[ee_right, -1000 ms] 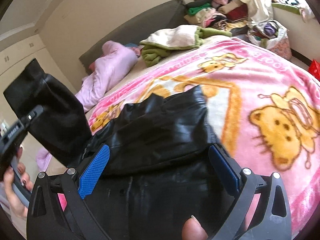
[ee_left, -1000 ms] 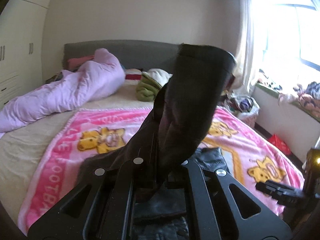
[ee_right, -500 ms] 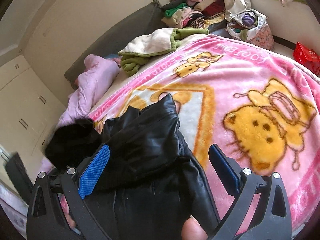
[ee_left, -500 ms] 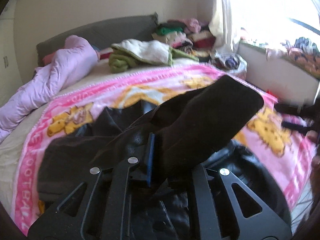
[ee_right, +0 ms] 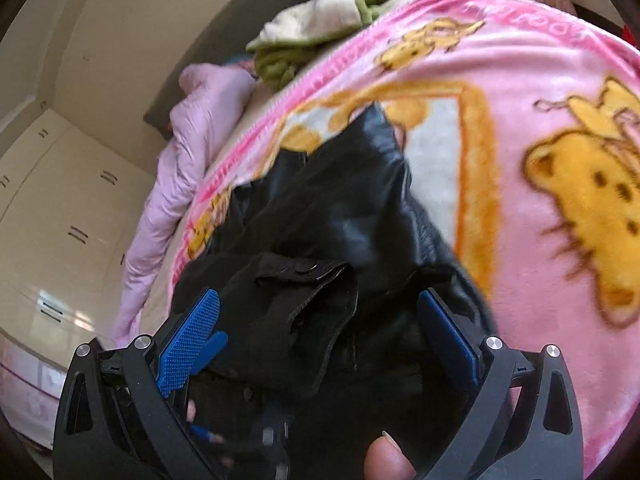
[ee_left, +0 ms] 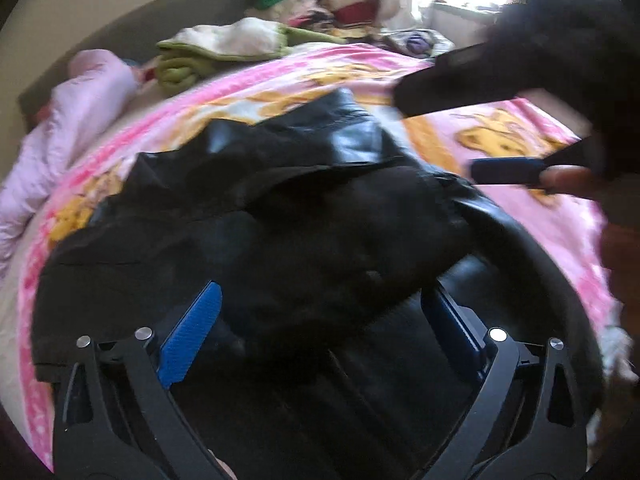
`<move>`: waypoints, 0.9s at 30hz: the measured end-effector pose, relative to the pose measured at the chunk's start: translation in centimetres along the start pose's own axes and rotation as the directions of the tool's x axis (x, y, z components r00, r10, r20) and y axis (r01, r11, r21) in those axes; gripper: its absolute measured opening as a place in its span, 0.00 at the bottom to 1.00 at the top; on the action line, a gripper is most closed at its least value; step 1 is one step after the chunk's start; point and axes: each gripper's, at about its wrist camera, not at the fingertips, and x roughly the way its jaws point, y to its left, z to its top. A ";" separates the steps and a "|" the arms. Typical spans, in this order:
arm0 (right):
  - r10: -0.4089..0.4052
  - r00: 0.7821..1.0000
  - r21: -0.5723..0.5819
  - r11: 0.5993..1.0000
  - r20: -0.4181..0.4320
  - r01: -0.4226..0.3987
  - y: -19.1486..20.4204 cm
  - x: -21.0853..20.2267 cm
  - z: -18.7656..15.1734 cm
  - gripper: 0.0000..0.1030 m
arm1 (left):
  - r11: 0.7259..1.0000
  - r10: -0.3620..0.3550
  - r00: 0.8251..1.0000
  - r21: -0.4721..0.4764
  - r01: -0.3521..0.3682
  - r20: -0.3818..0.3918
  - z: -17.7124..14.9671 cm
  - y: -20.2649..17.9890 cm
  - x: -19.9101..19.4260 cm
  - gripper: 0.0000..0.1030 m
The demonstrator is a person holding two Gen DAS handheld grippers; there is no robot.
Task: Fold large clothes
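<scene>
Left wrist view: black leather jacket (ee_left: pixel 328 200) lies crumpled on the pink cartoon-bear blanket (ee_left: pixel 520 140), long axis running away from the tongs toward the headboard. Left gripper (ee_left: pixel 320 320) hangs directly over its near folded sleeve, jaws opening wide, gripping nothing. Right gripper (ee_right: pixel 320 332) stands equally near over the jacket, jaws apart, empty.

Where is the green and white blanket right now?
The green and white blanket lies bunched at the far end of the bed, upper left in the left wrist view, beyond the pink bear blanket and right of the lilac quilt.
</scene>
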 end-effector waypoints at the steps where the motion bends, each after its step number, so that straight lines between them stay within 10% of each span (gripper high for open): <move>1: 0.005 1.000 0.002 1.000 -0.014 -0.004 0.0 0.3 0.0 0.96 | 1.000 -0.027 1.000 0.000 0.027 0.000 -0.1 0.1 -0.5 0.91; 6: -0.017 0.998 0.027 0.999 -0.067 0.019 -0.3 2.6 0.2 0.95 | 0.985 -0.115 0.991 -0.123 0.122 0.063 -0.3 3.6 -3.5 0.91; 11: -0.060 0.996 0.005 0.998 -0.069 0.061 0.1 4.5 0.6 0.71 | 0.928 0.001 0.994 -0.370 0.038 0.106 -0.8 11.3 -5.2 0.91; 15: -0.114 0.993 -0.085 0.990 -0.033 0.111 1.4 4.6 1.0 0.39 | 0.789 0.147 0.986 -0.610 -0.069 0.078 -2.4 19.0 -6.4 0.91; 16: -0.115 0.993 -0.133 0.985 -0.009 0.113 2.1 4.3 1.1 0.17 | 0.737 0.170 0.982 -0.672 -0.073 0.080 -3.1 21.0 -6.9 0.91; 19: -0.108 0.994 -0.199 0.974 0.015 0.109 3.5 3.2 1.4 0.08 | 0.653 0.228 0.970 -0.752 -0.091 0.080 -4.0 24.4 -8.1 0.91; 27: -0.032 0.993 -0.346 0.936 0.110 0.069 7.2 0.8 3.5 0.03 | 0.631 0.248 0.966 -0.768 -0.107 0.070 -2.6 25.9 -8.4 0.91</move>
